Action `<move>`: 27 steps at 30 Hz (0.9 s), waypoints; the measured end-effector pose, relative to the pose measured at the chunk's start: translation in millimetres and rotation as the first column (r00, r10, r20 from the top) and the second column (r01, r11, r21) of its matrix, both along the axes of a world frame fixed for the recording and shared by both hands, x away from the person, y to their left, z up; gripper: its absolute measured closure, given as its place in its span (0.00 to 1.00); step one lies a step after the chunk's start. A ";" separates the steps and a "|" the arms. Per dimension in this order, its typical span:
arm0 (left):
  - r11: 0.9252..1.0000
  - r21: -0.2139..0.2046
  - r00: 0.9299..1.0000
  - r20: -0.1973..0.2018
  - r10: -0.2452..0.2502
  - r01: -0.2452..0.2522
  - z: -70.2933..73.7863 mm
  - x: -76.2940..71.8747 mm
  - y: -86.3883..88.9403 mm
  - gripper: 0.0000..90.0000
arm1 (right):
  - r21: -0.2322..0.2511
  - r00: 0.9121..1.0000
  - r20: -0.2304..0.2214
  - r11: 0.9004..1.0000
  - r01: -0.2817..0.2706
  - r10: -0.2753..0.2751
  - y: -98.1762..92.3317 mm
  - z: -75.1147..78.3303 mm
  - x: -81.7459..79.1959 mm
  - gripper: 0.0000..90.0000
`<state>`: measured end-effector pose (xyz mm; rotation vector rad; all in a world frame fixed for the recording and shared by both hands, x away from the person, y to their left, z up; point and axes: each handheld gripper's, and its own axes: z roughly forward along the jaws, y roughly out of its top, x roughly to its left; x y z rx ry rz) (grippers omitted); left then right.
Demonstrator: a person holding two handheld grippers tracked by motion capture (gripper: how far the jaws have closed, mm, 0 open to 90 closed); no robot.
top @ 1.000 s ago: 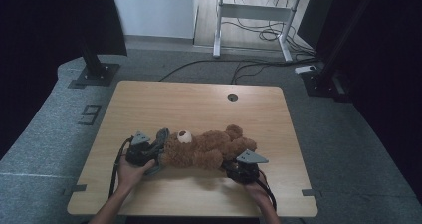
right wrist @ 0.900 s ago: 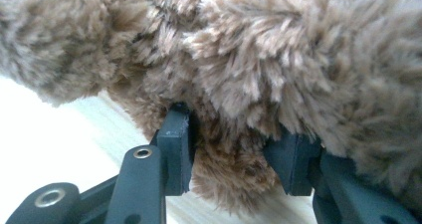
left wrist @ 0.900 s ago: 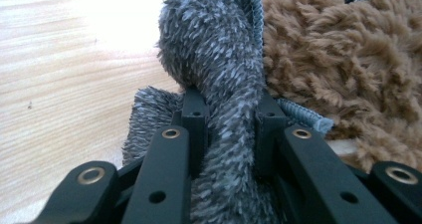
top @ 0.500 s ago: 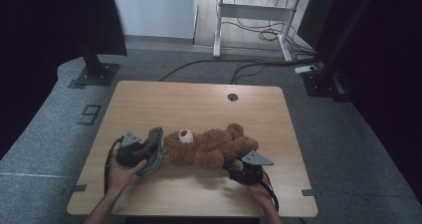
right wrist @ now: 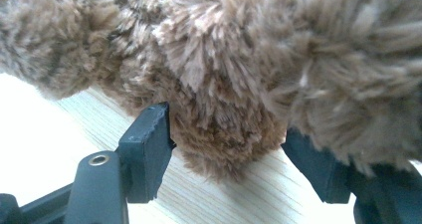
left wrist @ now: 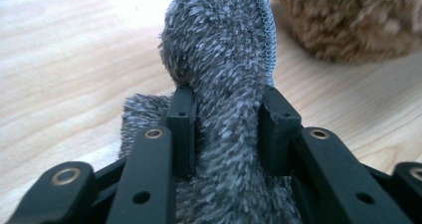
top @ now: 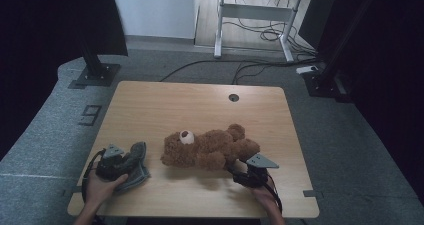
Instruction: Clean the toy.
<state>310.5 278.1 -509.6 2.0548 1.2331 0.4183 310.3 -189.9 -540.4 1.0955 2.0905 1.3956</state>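
A brown teddy bear (top: 210,147) lies on its back across the middle of the wooden table (top: 200,105), head to the left. My left gripper (top: 114,161) sits near the front left edge, apart from the bear. It is shut on a grey fuzzy garment (top: 134,165). In the left gripper view the grey fuzzy garment (left wrist: 224,74) stands pinched between the jaws of my left gripper (left wrist: 226,124), with the bear (left wrist: 348,20) behind. My right gripper (top: 244,174) is at the bear's leg. In the right gripper view the bear's furry leg (right wrist: 224,129) fills the gap of my right gripper (right wrist: 229,157).
A round cable hole (top: 233,97) is in the table's far side. Beyond the table stand a black stand base (top: 95,75) at the left, a white desk frame (top: 255,20) with cables, and a dark curtain at the right.
My left gripper has pulled the grey garment leftward, away from the bear's head, toward the front left edge. The right gripper has stayed at the bear's leg.
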 end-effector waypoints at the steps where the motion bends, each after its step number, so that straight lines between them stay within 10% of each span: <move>1: 1.000 0.008 1.000 -0.012 -0.005 0.005 -1.7 1.4 -1.8 0.69 | 0.001 1.000 -0.001 1.000 0.000 0.000 -0.2 -0.7 0.3 0.38; 10: 0.999 0.055 1.000 -0.010 -0.001 0.002 -8.3 9.0 -14.4 0.38 | 0.008 1.000 0.000 1.000 0.022 -0.022 -7.6 -0.6 0.1 0.37; 16: 1.000 -0.012 0.997 0.072 -0.006 0.007 3.3 2.1 -12.8 0.17 | 0.014 1.000 0.002 1.000 0.028 -0.028 -15.9 -0.4 -4.3 0.36; 27: 0.994 -0.076 0.984 0.165 -0.062 0.075 17.1 -1.2 -26.4 0.16 | 0.008 0.999 0.020 1.000 0.027 -0.027 -24.6 1.4 -5.5 0.33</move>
